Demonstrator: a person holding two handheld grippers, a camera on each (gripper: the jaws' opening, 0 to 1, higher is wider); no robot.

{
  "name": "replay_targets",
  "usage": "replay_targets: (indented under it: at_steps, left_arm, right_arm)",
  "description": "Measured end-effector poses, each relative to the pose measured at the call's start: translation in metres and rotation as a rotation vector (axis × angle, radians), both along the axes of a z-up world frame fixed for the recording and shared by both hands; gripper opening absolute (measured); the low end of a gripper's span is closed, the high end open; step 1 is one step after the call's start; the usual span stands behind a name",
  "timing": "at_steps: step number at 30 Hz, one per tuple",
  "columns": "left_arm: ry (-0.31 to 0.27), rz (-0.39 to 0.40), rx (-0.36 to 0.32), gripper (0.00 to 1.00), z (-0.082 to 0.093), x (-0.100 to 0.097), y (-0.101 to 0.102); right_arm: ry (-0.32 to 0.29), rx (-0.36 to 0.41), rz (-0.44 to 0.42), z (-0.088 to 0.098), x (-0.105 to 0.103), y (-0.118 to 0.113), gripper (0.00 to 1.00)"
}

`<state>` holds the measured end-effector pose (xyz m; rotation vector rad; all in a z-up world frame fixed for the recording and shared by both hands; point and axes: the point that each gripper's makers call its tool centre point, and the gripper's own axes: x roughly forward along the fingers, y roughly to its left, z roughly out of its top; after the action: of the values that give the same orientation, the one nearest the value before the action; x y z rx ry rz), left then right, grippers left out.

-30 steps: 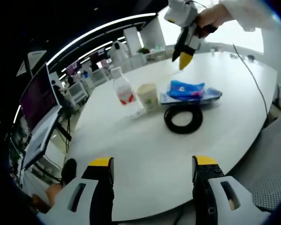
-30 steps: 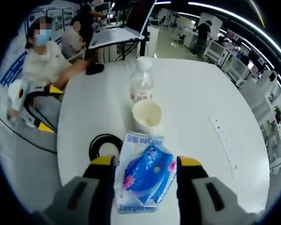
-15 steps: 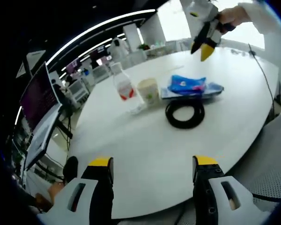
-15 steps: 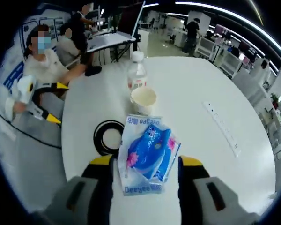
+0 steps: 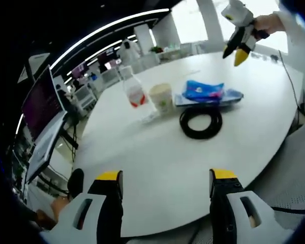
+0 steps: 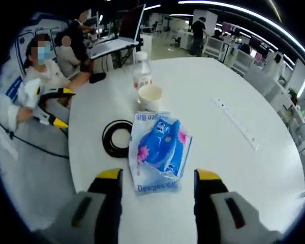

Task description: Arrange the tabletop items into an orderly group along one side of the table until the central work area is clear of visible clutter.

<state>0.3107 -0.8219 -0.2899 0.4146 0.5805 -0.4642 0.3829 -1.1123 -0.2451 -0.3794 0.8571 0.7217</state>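
The round white table point(image 6: 274, 168) has wide bare surface on most sides. In the right gripper view, the whole stretch right of the items lies free out to the curved rim, apart from a long white power strip point(image 6: 235, 123) lying flat there. In the left gripper view, the near part of the tabletop, between the items and the edge closest to the camera, is also bare.

The items sit in a loose cluster. A clear plastic water bottle with a red label point(image 5: 134, 93) stands just beside a cream paper cup point(image 5: 161, 98). Next to the cup lies a blue tissue pack point(image 6: 161, 147) on top of a flat clear plastic bag point(image 6: 142, 175). A black coiled cable point(image 5: 200, 121) lies just beside the bag on the table.

The bag carries blue lettering that seems to read "Deeyeo", seen upside down at its far end; the smaller print is too small to read. The bottle label's text cannot be made out.

The left gripper point(image 5: 166, 176) has its yellow-tipped jaws spread wide, with nothing between them, at the near table edge. The right gripper point(image 6: 156, 175) likewise stands parted and empty, just short of the bag's near end; in the left gripper view it hangs in the air above the far side of the table, held by a hand point(image 5: 270, 23).
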Motion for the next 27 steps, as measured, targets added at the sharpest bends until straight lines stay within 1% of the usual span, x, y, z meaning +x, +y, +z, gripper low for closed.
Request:
replay_targets:
  at_steps: [1, 2, 5, 7, 8, 11, 12, 14, 15, 17, 19, 23, 24, 25, 26, 27]
  left_arm:
    - [0.000, 0.002, -0.007, 0.65, 0.000, 0.000, 0.000]
    - [0.003, 0.012, -0.031, 0.65, 0.002, 0.001, -0.001]
    - [-0.005, 0.010, -0.076, 0.65, 0.006, 0.002, -0.004]
    - [0.005, -0.007, -0.089, 0.65, 0.004, 0.001, -0.008]
    - [0.019, -0.022, -0.099, 0.65, 0.003, -0.001, -0.012]
    - [0.025, -0.040, -0.126, 0.65, 0.005, -0.003, -0.016]
    - [0.028, -0.042, -0.136, 0.65, 0.006, -0.003, -0.017]
    - [0.049, -0.034, -0.162, 0.67, 0.005, -0.003, -0.017]
    - [0.049, -0.032, -0.182, 0.67, 0.008, -0.002, -0.018]
    - [0.031, -0.037, -0.210, 0.67, 0.014, -0.001, -0.019]
    - [0.020, -0.053, -0.216, 0.67, 0.017, -0.004, -0.022]
    - [-0.002, -0.094, -0.193, 0.66, 0.018, -0.008, -0.028]
    - [-0.008, -0.098, -0.196, 0.66, 0.020, -0.008, -0.028]
    - [-0.018, -0.098, -0.225, 0.66, 0.024, -0.007, -0.029]
    - [-0.018, -0.095, -0.240, 0.67, 0.026, -0.007, -0.029]
    - [-0.018, -0.093, -0.248, 0.67, 0.027, -0.006, -0.029]
  right_arm:
    - [-0.002, 0.007, -0.023, 0.001, -0.002, 0.001, 0.55]
    - [-0.002, 0.014, -0.045, 0.002, -0.004, 0.002, 0.55]
    - [-0.002, 0.038, -0.089, 0.005, -0.016, 0.006, 0.55]
    - [-0.006, 0.058, -0.124, 0.007, -0.021, 0.008, 0.54]
    - [-0.005, 0.069, -0.140, 0.006, -0.021, 0.008, 0.54]
    - [-0.006, 0.138, -0.284, 0.001, -0.029, 0.006, 0.54]
    - [0.003, 0.156, -0.316, -0.003, -0.031, 0.004, 0.54]
    - [0.027, 0.163, -0.372, -0.011, -0.039, 0.001, 0.53]
    - [0.024, 0.161, -0.392, -0.012, -0.043, 0.000, 0.53]
    - [0.024, 0.173, -0.420, -0.013, -0.046, -0.002, 0.53]
    - [0.027, 0.185, -0.442, -0.012, -0.049, -0.003, 0.53]
    - [0.024, 0.212, -0.494, -0.011, -0.054, -0.003, 0.53]
    - [0.021, 0.230, -0.508, -0.011, -0.055, -0.002, 0.52]
    - [0.022, 0.251, -0.522, -0.011, -0.056, 0.000, 0.52]
    - [0.023, 0.285, -0.574, -0.011, -0.056, 0.000, 0.50]
    - [0.017, 0.307, -0.608, -0.011, -0.056, 0.001, 0.49]
